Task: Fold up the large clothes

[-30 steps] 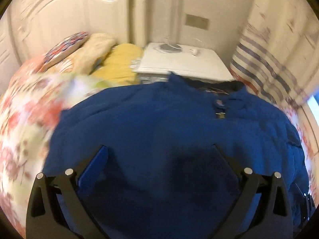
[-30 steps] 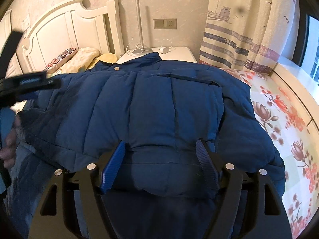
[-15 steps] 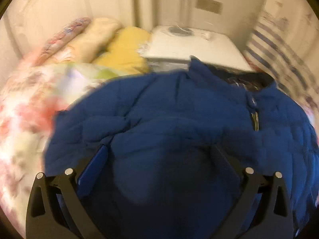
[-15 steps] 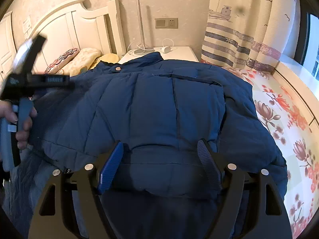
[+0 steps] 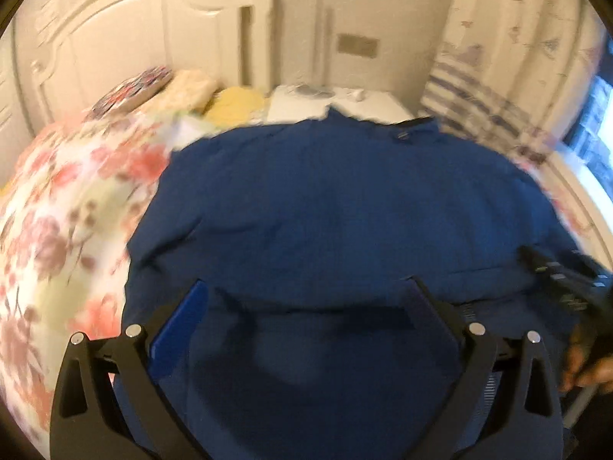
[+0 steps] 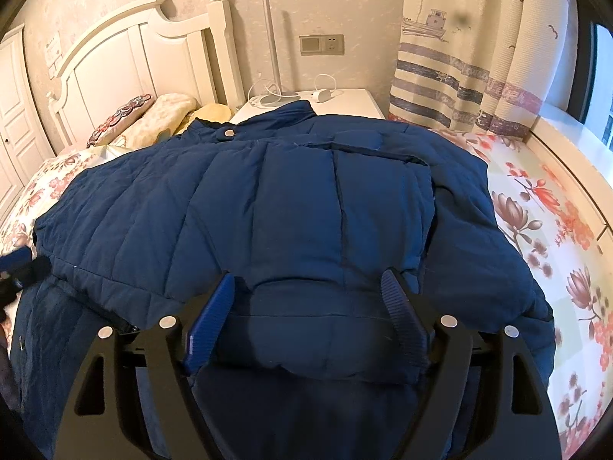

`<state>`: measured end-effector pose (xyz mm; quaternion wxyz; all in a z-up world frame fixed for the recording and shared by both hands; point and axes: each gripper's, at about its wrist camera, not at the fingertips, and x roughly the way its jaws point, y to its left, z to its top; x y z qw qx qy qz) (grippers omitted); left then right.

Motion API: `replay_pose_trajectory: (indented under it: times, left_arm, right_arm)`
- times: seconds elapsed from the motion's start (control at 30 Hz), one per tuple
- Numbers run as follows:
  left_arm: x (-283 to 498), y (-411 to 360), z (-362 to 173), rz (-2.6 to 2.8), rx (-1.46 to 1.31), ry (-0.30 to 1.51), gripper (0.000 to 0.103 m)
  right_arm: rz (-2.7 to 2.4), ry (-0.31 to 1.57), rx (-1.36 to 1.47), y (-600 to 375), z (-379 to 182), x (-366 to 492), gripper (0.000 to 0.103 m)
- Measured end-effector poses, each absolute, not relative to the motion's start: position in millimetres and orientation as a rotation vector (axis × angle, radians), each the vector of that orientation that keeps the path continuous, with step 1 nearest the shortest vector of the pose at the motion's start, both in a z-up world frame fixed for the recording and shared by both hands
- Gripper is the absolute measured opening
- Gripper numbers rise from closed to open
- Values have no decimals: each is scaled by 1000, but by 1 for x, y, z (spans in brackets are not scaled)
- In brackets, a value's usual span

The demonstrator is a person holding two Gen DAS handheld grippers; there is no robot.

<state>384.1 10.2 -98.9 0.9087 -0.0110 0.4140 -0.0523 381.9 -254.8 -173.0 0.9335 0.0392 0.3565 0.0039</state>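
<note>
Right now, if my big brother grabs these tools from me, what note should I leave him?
Left tool: open, over the near edge of the jacket, gripping nothing I can see.
Right tool: open, straddling a puffy fold at the hem, not pinching it.
The jacket lies spread on the bed, collar toward the nightstand.
Done: one side panel looks folded over the middle.
Left: probably fold the other side and sleeve, then double it up.

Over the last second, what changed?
The left tongs swung around over the blue jacket: in the right view they dropped from mid-left to the lower-left edge. Nothing was gripped or released. The jacket, right tongs and bedsheet stayed put.
</note>
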Motion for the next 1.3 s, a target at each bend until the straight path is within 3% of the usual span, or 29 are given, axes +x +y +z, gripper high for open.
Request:
replay_pose_trajectory:
  times: [0.13, 0.3, 0.37, 0.43, 0.47, 0.7, 0.77, 0.8, 1.03, 1.13, 1.2, 1.23, 1.27, 1.3]
  left_arm:
    - [393, 25, -126, -149, -104, 891, 101]
    - [393, 35, -125, -183, -165, 868, 101]
    - [391, 39, -125, -191, -184, 863, 101]
    - [389, 40, -125, -191, -182, 863, 101]
    - [390, 39, -125, -187, -175, 865, 101]
    - [380, 47, -119, -219, -248, 802, 101]
    - [375, 58, -114, -233, -305, 750, 101]
    - [375, 61, -112, -228, -320, 737, 101]
    - [380, 66, -113, -196, -344, 754, 100]
    - [380, 61, -112, -193, -310, 758, 101]
    - [379, 60, -113, -192, -302, 762, 101]
    - [380, 60, -114, -193, -300, 767, 101]
    - [380, 59, -114, -192, -299, 769, 101]
    - [380, 59, -114, -192, -299, 769, 101]
  right_arm:
    - [27, 710, 103, -257, -171, 378, 80]
    - [53, 466, 403, -305, -160, 337, 78]
    - [6, 501, 473, -318, -168, 338, 76]
    - [26, 561, 490, -318, -174, 346, 54]
    - [30, 567, 466, -314, -173, 347, 48]
    - [44, 629, 351, -293, -167, 346, 43]
    - [24, 609, 322, -292, -165, 340, 22]
    - [15, 605, 315, -291, -164, 336, 17]
    - [-75, 686, 193, -276, -163, 319, 14]
    - [-151, 659, 193, -273, -151, 311, 17]
    - [-175, 596, 145, -262, -138, 304, 32]
    - [-157, 551, 98, -252, -131, 301, 57]
    - [-137, 525, 44, -242, -129, 300, 75]
    - [-119, 526, 2, -234, -130, 303, 75]
